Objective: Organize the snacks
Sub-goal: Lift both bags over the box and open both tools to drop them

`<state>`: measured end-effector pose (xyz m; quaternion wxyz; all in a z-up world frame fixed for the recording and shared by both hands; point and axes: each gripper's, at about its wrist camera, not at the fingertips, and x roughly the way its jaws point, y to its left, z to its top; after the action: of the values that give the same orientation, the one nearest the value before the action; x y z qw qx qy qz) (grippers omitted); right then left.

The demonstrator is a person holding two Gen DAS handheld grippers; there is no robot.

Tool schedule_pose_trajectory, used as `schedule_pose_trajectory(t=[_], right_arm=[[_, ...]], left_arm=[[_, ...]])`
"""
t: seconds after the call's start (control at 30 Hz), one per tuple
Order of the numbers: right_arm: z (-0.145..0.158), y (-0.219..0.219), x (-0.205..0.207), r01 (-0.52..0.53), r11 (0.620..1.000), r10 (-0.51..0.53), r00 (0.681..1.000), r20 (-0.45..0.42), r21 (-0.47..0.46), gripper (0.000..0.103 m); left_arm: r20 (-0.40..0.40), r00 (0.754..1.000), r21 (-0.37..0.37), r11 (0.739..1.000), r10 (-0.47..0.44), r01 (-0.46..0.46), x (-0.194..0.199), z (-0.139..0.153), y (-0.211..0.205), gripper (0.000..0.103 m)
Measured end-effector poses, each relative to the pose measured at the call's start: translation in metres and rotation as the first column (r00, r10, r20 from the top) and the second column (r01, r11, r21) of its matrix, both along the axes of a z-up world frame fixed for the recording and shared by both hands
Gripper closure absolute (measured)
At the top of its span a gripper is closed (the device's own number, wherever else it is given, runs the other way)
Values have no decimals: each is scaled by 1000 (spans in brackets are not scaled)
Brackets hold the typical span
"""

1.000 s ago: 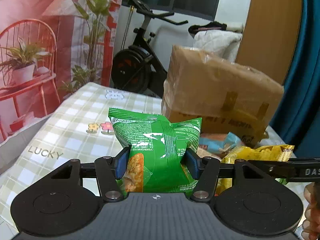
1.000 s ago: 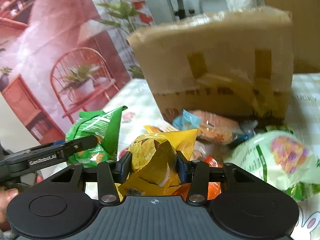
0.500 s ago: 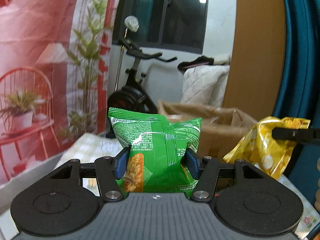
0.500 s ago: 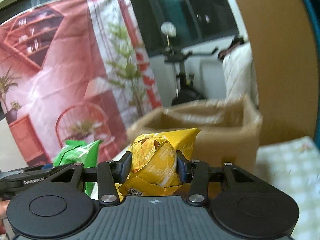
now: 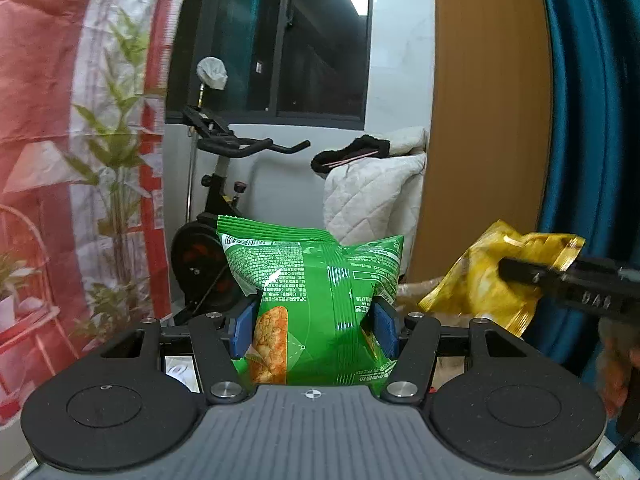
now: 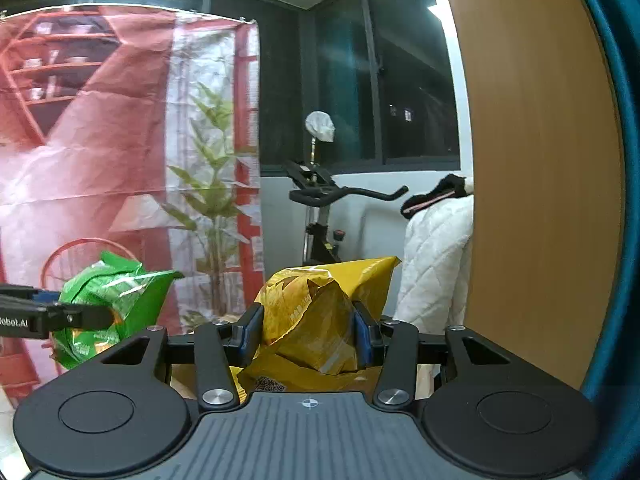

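Note:
My left gripper (image 5: pixel 314 330) is shut on a green snack bag (image 5: pixel 316 280), its blue pads pinching the bag's sides, held high in the air. My right gripper (image 6: pixel 306 334) is shut on a crumpled yellow snack bag (image 6: pixel 320 320). In the left wrist view the yellow bag (image 5: pixel 480 280) hangs at the right, clamped by the right gripper's fingers (image 5: pixel 560 280). In the right wrist view the green bag (image 6: pixel 108 300) shows at the left in the left gripper's fingers (image 6: pixel 60 318). A strip of the cardboard box (image 5: pixel 416 286) peeks out behind the bags.
An exercise bike (image 5: pixel 216 216) stands ahead by a dark window. A white quilted blanket (image 5: pixel 372 200) lies beside a wooden panel (image 5: pixel 484 120). A red printed backdrop (image 6: pixel 100 160) hangs at the left, a teal curtain (image 5: pixel 592 120) at the right. A hand (image 5: pixel 616 360) shows at the right edge.
Both grippers have risen with their bags. The checked tablecloth, the pile of snacks and most of the cardboard box have dropped out of view; the room beyond now fills the frames.

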<state>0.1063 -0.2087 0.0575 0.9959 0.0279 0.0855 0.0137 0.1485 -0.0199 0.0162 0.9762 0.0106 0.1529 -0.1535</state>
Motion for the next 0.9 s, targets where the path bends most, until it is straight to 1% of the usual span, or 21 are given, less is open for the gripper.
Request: schedule_pose_trajectory(t=[0.17, 0.27, 0.3, 0.33, 0.37, 0.4, 0.43, 0.47, 0.63, 0.73, 0.9], right_arm=[[-24, -7, 49, 13, 1000, -13, 998, -64, 2, 60], [-38, -13, 67, 30, 999, -27, 995, -101, 28, 59], [-43, -16, 73, 38, 999, -33, 993, -114, 39, 59], [-48, -17, 77, 45, 998, -39, 991, -127, 43, 57], [-51, -19, 81, 57, 997, -50, 989, -139, 45, 53], [-54, -18, 83, 64, 997, -56, 987, -150, 50, 50], [-56, -19, 82, 67, 996, -57, 986, -156, 60, 43], [-59, -20, 79, 66, 995, -54, 986, -156, 73, 41], [-57, -24, 52, 48, 990, -27, 987, -156, 135, 39], [-55, -22, 25, 27, 987, -4, 989, -145, 160, 32], [-61, -3, -24, 9, 985, 13, 991, -130, 171, 32]], left_arm=[[-23, 1000, 36, 999, 2, -2, 51, -4, -29, 41], [-44, 999, 38, 999, -2, 4, 71, -13, -38, 40], [-54, 999, 40, 999, -5, 7, 77, -16, -40, 38], [-66, 998, 45, 999, -7, 10, 83, -20, -42, 35], [-76, 997, 48, 999, -6, 10, 86, -23, -41, 28], [-85, 996, 51, 999, -5, 10, 90, -25, -42, 24], [-90, 996, 52, 999, -5, 10, 91, -27, -41, 24], [-94, 996, 54, 998, -7, 13, 90, -28, -39, 24], [-111, 994, 53, 999, -7, 12, 71, -29, -18, 24], [-120, 993, 36, 999, -7, 12, 47, -29, 2, 24], [-129, 992, 45, 999, -2, 8, 1, -34, 34, 25]])
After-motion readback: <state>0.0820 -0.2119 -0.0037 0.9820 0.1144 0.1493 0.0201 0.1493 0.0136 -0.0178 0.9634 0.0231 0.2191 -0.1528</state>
